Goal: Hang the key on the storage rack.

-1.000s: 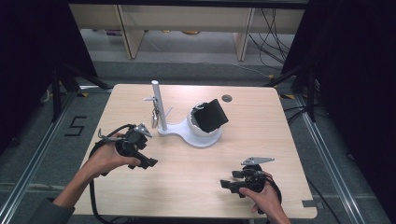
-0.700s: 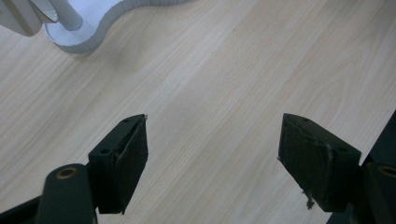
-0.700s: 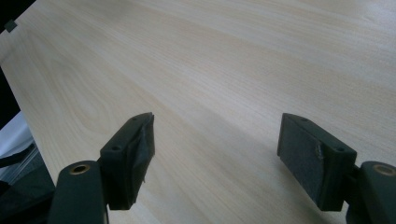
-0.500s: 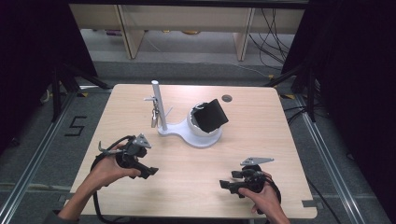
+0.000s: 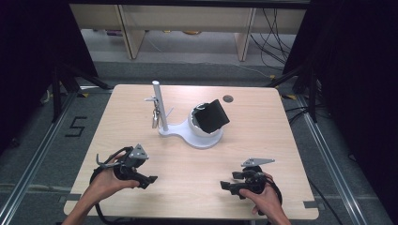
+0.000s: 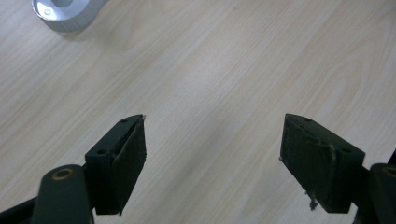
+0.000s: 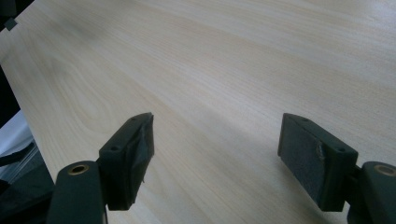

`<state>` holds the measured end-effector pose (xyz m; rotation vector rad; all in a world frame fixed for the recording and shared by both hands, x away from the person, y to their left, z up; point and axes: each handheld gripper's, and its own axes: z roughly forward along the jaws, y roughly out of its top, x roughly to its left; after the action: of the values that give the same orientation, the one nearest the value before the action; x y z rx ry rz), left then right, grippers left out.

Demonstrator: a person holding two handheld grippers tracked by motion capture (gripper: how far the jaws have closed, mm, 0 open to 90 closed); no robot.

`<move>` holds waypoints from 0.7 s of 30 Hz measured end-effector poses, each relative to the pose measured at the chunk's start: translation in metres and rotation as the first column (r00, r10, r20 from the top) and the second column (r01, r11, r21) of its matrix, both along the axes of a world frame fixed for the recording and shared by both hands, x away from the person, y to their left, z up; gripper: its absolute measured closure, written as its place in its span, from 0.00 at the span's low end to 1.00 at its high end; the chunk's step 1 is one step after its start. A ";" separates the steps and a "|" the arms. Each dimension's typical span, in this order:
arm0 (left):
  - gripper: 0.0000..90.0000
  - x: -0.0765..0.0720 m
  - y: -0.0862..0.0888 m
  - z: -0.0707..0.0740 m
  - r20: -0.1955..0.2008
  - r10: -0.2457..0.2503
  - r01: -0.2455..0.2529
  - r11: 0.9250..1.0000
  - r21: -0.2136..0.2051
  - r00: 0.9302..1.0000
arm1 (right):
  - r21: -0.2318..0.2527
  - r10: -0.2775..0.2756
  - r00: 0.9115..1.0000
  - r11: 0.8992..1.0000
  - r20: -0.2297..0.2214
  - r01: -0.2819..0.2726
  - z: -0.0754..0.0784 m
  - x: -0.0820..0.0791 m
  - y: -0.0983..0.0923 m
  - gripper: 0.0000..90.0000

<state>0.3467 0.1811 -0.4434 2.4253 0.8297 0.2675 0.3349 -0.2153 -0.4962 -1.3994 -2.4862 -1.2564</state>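
Both grippers, left (image 5: 149,179) and right (image 5: 226,185), gape empty; left has retreated from the white stand (image 5: 190,136); likely finished.

A pale wood-grain table (image 5: 263,140) stood in the middle of the high view on a grey floor (image 5: 42,140). Black curtains (image 5: 33,51) closed off the room at nine and three o'clock. At twelve o'clock, beyond the table, stood a light wooden shelf unit (image 5: 187,18) with upright legs, and black cables (image 5: 272,28) trailed down near it at one o'clock. A metal rail (image 5: 328,154) ran along the floor at three o'clock. A figure "5" (image 5: 77,126) was taped on the floor at nine o'clock. Light fell evenly from above.
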 end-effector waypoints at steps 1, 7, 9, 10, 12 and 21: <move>0.25 -0.001 0.000 -0.002 0.002 0.007 -0.007 1.000 -0.002 1.000 | -0.001 0.008 1.000 1.000 0.008 -0.008 0.000 0.001 0.000 0.31; 0.24 -0.006 -0.001 -0.011 0.021 0.002 -0.002 1.000 -0.011 1.000 | -0.017 0.007 1.000 1.000 0.015 -0.007 0.000 0.000 0.000 0.31; 0.24 -0.010 -0.002 -0.015 0.014 0.007 -0.006 1.000 -0.028 1.000 | -0.017 0.008 1.000 1.000 0.015 -0.008 0.000 0.000 0.000 0.31; 0.24 -0.012 -0.002 -0.016 0.010 -0.013 0.013 0.999 -0.033 1.000 | -0.021 0.005 1.000 1.000 0.020 -0.005 0.000 0.000 0.000 0.31; 0.24 -0.017 -0.002 -0.019 0.001 -0.009 0.009 0.999 -0.050 1.000 | -0.021 0.005 1.000 1.000 0.019 -0.004 0.000 0.000 0.000 0.31; 0.23 -0.035 -0.001 -0.035 0.013 -0.013 0.013 0.999 -0.037 1.000 | -0.024 0.025 0.999 0.999 0.035 -0.025 -0.001 0.001 0.000 0.29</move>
<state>0.3120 0.1803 -0.4788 2.3913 0.8063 0.2604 0.3363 -0.2151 -0.4971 -1.3585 -2.5409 -1.2625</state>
